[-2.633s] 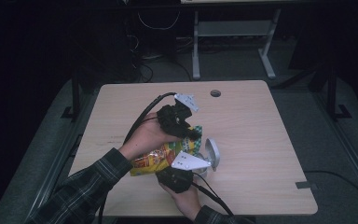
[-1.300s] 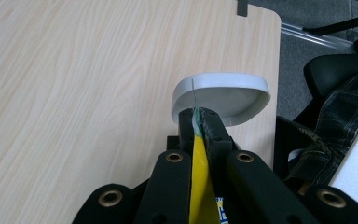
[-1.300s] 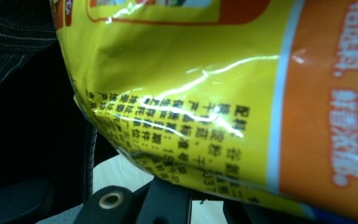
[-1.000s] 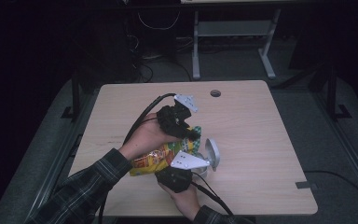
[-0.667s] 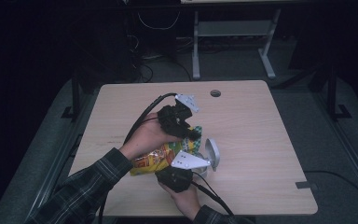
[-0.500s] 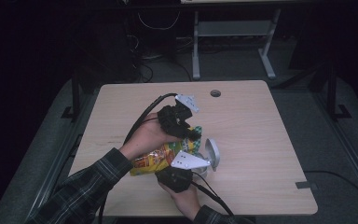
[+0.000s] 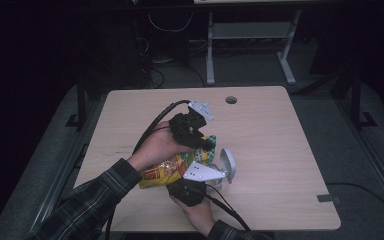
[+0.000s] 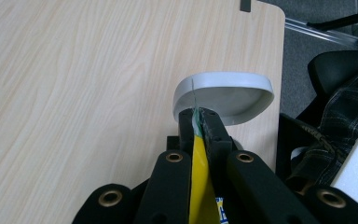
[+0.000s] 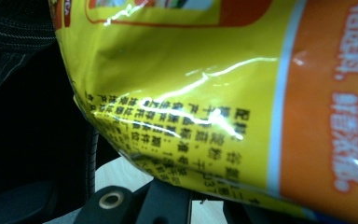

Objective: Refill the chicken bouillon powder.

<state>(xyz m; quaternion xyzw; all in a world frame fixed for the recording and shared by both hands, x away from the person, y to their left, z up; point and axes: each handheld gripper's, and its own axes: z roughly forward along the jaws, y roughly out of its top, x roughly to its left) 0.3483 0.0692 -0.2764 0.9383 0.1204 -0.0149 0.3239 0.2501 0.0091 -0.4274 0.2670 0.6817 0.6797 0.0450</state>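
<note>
The left gripper (image 7: 205,146) is pinched tight on the top edge of a yellow snack bag (image 7: 167,170); in the left gripper view its jaws are pressed together on the thin yellow foil (image 8: 198,182), just short of a grey bowl (image 8: 223,95). The right gripper (image 7: 212,182) grips the bag's near end, its jaws hidden beneath the printed yellow and orange foil (image 9: 205,84). The bag hangs above the near middle of the wooden table (image 7: 280,130), its long axis running from near left to far right. The bowl (image 7: 227,165) is tipped on its side just right of the bag, and its hollow looks empty.
</note>
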